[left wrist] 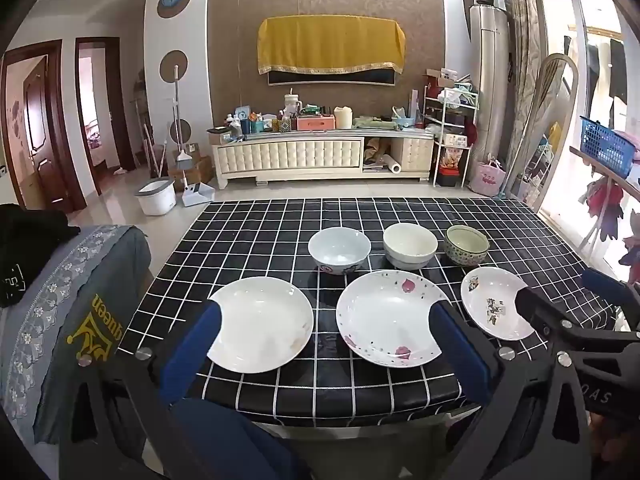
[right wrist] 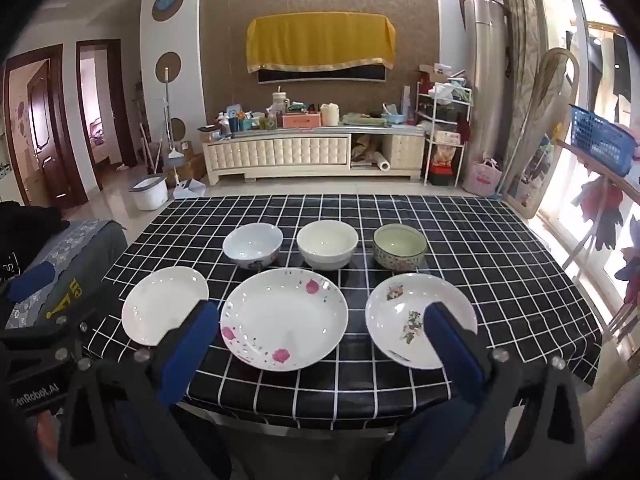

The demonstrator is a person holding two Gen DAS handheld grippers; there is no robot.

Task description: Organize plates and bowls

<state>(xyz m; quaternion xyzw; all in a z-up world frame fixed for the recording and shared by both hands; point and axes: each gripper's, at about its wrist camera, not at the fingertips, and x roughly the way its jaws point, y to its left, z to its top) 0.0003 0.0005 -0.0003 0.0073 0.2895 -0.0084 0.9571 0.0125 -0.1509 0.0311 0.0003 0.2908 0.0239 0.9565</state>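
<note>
Start step, nothing gripped. Left gripper (left wrist: 326, 320) and right gripper (right wrist: 324, 318) spread wide, empty, hovering near the petal-print white ceramic plate (right wrist: 284, 318). Next, probably: close on one rim.

The word "queen" in yellow letters, with a crown drawn beside it, stood on the grey cover (left wrist: 86, 312) draped left of the left gripper (left wrist: 326, 316); it lay sideways to the camera. On the black body of the right gripper (left wrist: 568, 316), off to the right of the left one's fingers, the letters "OAS" could be read. In the right wrist view, "enRobot.AI" stood on the left gripper's black frame (right wrist: 34, 390), its first letters cut off.
</note>
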